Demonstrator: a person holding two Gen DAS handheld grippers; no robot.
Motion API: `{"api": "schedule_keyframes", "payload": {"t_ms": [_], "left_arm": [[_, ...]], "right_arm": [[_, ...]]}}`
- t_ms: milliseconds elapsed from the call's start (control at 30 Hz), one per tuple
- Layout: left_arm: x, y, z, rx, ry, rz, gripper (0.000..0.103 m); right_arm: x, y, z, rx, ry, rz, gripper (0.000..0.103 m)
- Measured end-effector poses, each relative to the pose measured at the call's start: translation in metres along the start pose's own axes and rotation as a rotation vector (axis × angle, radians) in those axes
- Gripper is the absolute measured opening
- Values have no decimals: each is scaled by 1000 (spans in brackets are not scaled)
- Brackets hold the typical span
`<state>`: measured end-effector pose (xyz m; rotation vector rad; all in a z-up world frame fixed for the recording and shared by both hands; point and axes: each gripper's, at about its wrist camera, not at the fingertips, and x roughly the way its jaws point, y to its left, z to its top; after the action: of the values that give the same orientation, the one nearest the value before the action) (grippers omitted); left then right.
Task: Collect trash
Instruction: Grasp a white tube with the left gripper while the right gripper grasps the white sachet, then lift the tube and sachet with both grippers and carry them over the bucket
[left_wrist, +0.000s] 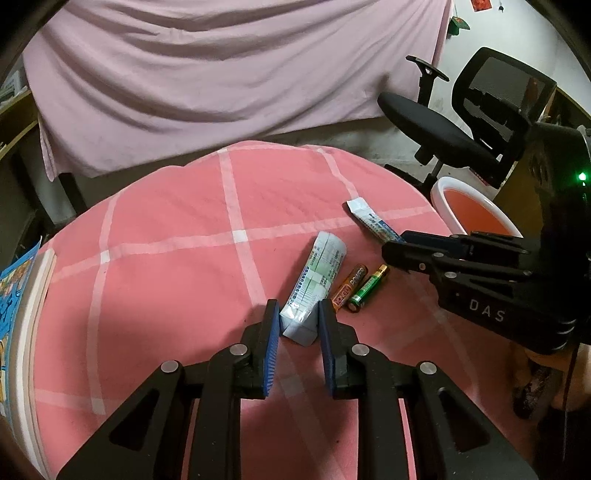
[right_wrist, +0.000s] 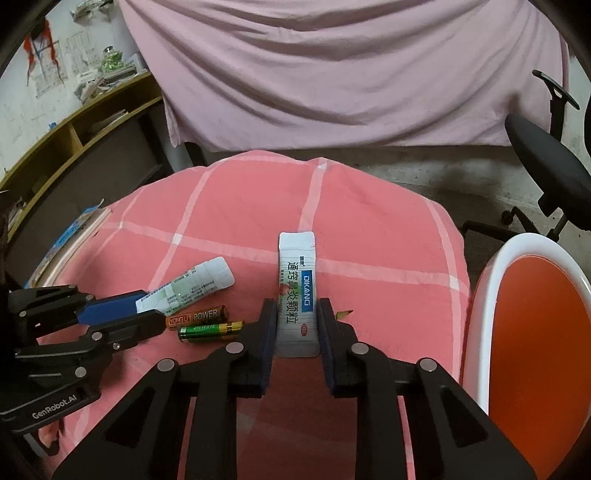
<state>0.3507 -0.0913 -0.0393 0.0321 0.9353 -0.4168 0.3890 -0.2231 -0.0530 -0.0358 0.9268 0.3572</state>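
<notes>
A crumpled pale blue medicine box lies on the pink checked cloth; it also shows in the right wrist view. My left gripper is open, its blue pads either side of the box's near end. A white DIKANG sachet lies flat; it also shows in the left wrist view. My right gripper is open, its fingers astride the sachet's near end. A brown battery and a green battery lie side by side between box and sachet.
A white bin with an orange inside stands at the table's right edge. A black office chair is beyond it. Books lie on the table's left edge. A pink sheet hangs behind.
</notes>
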Motion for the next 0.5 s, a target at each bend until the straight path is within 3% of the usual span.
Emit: {"api": "schedule_keyframes", "payload": {"t_ms": [333, 500], "left_arm": [[12, -15, 1, 120, 17, 82, 20], [14, -13, -1, 117, 9, 74, 17]], "right_arm": [[-7, 0, -1, 8, -28, 4, 19], [-12, -2, -2, 16, -57, 5, 19]]}}
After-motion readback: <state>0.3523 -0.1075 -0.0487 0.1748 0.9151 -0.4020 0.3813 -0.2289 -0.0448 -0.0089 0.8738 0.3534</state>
